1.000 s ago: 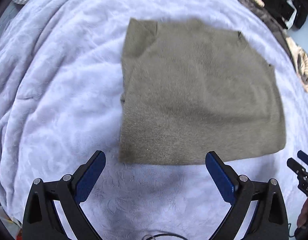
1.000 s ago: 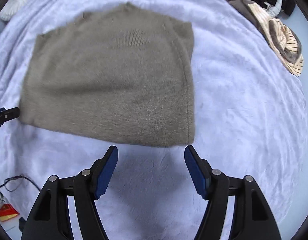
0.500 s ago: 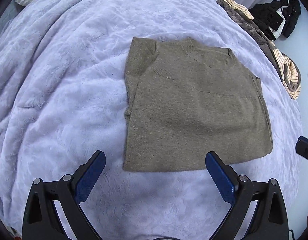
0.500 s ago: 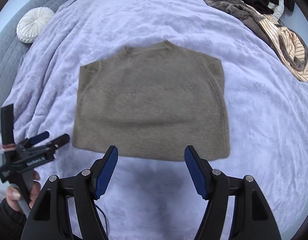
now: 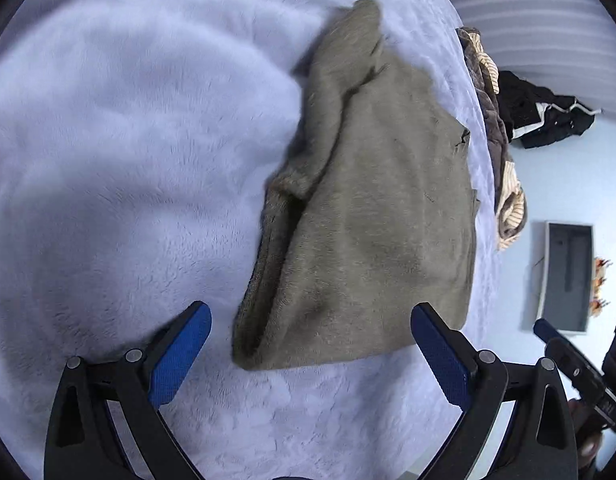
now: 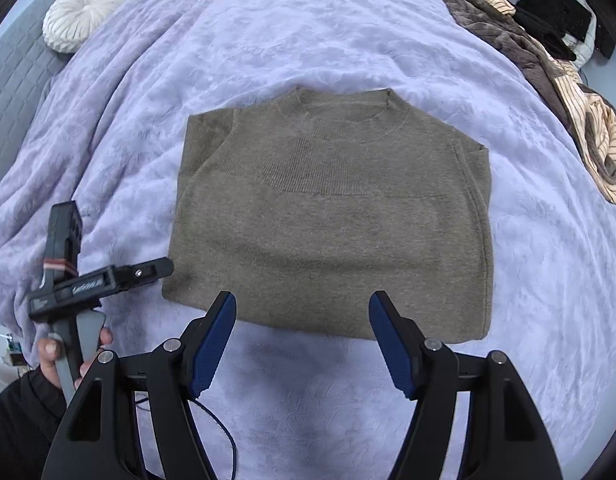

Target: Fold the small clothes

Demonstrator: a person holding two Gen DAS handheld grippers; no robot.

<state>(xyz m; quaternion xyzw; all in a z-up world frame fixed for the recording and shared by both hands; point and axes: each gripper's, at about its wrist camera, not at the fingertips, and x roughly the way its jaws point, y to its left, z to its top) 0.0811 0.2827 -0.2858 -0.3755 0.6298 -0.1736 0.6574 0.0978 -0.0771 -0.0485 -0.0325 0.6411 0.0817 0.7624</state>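
Olive knit sweater [image 6: 331, 216] lies flat, sleeves folded under, on lavender blanket [image 6: 547, 280]; left gripper [image 5: 309, 342] and right gripper [image 6: 302, 338] both agape, empty, near its hem.

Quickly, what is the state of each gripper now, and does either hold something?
Left gripper: open, holding nothing; the sweater hem lies ahead of it.
Right gripper: open, holding nothing.

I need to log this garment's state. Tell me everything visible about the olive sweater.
The olive sweater is a fuzzy knit with a ribbed round collar, lying flat on the lilac blanket, collar away from the camera. Both sleeves are folded in, leaving a neat rectangle. Neither hand-held gripper touches it.
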